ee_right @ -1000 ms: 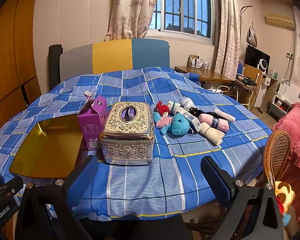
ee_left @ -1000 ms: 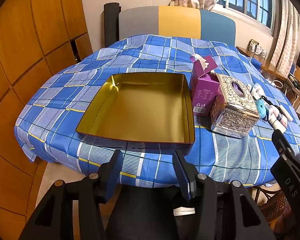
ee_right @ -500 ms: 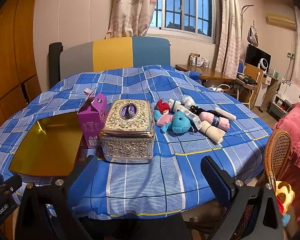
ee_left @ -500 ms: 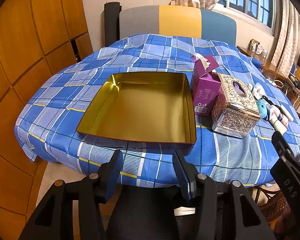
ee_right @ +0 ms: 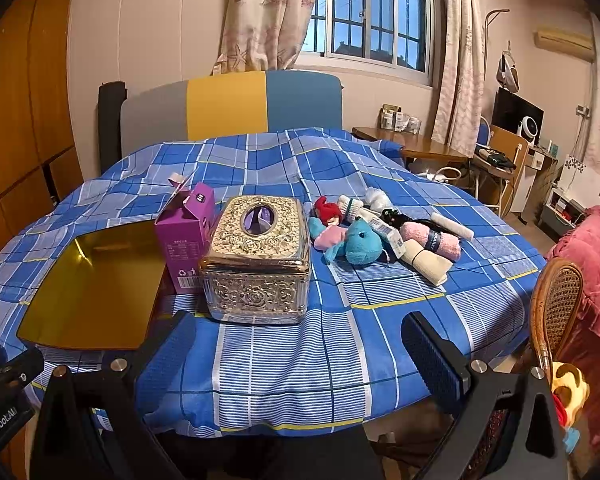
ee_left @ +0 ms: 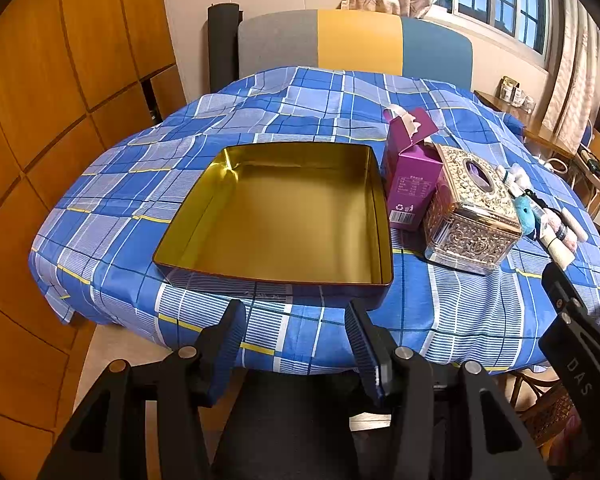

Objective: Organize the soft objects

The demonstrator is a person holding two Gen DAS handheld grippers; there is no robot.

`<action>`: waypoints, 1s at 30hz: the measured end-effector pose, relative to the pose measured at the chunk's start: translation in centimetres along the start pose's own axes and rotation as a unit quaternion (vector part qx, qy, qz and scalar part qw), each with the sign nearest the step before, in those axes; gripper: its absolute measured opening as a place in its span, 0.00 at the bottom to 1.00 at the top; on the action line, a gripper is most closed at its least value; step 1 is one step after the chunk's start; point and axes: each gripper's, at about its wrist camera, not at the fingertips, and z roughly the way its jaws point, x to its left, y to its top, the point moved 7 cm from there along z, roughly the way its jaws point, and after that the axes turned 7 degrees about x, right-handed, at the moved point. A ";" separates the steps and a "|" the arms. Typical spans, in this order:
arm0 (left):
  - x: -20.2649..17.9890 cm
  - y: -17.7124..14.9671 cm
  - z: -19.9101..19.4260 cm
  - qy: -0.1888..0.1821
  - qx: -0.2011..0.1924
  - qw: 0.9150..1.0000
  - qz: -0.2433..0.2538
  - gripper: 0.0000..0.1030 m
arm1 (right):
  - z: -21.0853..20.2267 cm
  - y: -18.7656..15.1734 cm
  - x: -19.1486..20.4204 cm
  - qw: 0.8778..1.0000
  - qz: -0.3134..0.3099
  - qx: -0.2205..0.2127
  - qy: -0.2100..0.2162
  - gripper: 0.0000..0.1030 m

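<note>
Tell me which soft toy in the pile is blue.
The teal-blue plush whale, at the pile's near edge beside the ornate golden tissue box; the doll behind it is red-haired.

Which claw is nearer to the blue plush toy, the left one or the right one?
Right. The right claw hovers off the table edge, facing the blue plush toy. The left claw faces the gold tin, farther away.

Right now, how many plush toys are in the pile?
2 clearly: a teal plush whale at the pile's near edge and a red-haired doll just behind it, beside the ornate tissue box. Rolled cloths may hide more.
</note>
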 end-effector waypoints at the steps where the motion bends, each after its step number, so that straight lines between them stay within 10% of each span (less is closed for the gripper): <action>1: -0.1 0.0 0.0 0.000 0.001 1.000 0.001 0.51 | 0.0 0.0 0.1 1.000 -0.001 0.001 0.000 1.00; 10: -0.3 -0.2 0.6 -0.021 0.017 1.000 0.004 0.51 | 0.0 0.5 -0.3 1.000 0.004 -0.005 0.005 1.00; 19: -2.6 -1.2 1.8 -0.158 0.043 0.986 0.012 0.51 | 1.4 2.3 -4.4 0.999 0.044 0.000 0.003 1.00; 30: -6.8 -1.5 3.3 -0.143 0.094 0.981 0.090 0.51 | 8.1 4.4 -13.4 0.997 0.045 0.056 -0.003 1.00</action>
